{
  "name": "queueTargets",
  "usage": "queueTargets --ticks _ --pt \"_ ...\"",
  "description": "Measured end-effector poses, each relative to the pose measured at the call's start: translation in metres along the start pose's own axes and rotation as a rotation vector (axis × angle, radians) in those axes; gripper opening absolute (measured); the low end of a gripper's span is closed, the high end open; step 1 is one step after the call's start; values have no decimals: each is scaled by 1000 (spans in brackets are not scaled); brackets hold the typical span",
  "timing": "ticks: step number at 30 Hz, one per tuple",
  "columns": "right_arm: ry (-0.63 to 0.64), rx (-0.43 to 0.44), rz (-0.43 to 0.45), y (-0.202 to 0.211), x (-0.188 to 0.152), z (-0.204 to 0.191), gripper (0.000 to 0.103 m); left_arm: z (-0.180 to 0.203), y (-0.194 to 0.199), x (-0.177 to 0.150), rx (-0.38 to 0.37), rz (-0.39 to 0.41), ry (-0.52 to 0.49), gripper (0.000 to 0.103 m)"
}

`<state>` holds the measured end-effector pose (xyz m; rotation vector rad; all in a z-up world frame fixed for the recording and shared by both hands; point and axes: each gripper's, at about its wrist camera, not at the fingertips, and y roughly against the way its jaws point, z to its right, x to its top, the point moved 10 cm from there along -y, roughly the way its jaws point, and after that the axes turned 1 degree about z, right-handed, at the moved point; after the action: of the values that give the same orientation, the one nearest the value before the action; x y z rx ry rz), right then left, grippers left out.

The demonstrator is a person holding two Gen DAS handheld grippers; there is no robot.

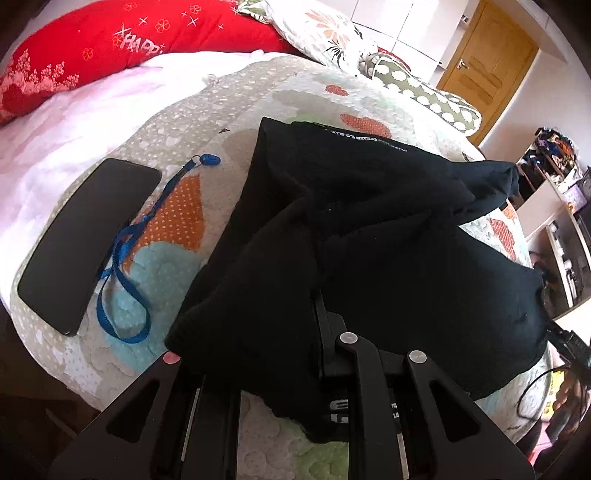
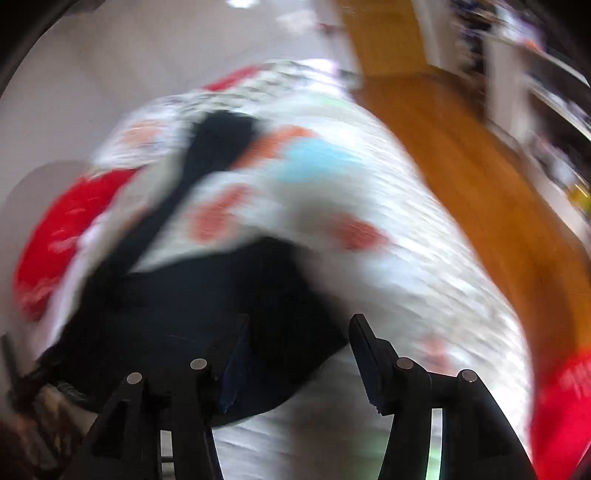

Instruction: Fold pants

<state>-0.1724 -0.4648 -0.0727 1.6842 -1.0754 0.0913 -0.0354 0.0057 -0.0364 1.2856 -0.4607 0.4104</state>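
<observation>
The black pants lie bunched on the patterned bedspread. In the left wrist view the cloth drapes over my left gripper, which is shut on a fold of the pants; the fingertips are hidden under the fabric. The right wrist view is heavily blurred by motion. There the pants lie at lower left, with a leg stretching away up the bed. My right gripper is open, its left finger over the pants' edge, its right finger over the bedspread.
A black phone with a blue lanyard lies on the bed left of the pants. A red pillow and floral pillows lie at the head. A wooden door and cluttered shelves are to the right.
</observation>
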Motion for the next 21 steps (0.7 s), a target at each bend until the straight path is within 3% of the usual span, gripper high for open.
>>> queueTargets --ticks 2,4,6,8,10,11,12,13,15,17,20,21 --pt "-94 -7 55 12 9 23 53 1 2 -1 18 5 -15 14" --pt "-97 42 58 10 16 18 53 2 1 -3 33 3 -20 14" --pt "-47 103 44 4 17 -5 53 1 1 -6 43 1 -12 14" --pt "31 160 14 -9 9 -35 61 0 -1 -8 49 0 -5 14" --pt "76 142 -5 -29 2 -42 63 -1 -3 -10 53 -6 5 14" --pt "94 119 4 -36 2 -44 56 -2 -4 -11 53 -12 9 14" --pt "133 91 19 -37 4 -49 29 -3 -4 -12 51 -17 13 14" --pt "156 105 31 -33 6 -55 15 -3 -2 -13 48 -17 15 14" --pt "191 100 94 -14 9 -62 13 -4 3 -13 43 -5 8 14" --pt "234 27 128 -6 10 -60 13 -3 2 -17 28 -7 10 14" --pt "262 -61 19 -31 -6 -49 15 -6 -2 -26 39 -18 17 19" --pt "266 -79 8 -35 -9 -45 21 -7 0 -27 41 -13 14 22"
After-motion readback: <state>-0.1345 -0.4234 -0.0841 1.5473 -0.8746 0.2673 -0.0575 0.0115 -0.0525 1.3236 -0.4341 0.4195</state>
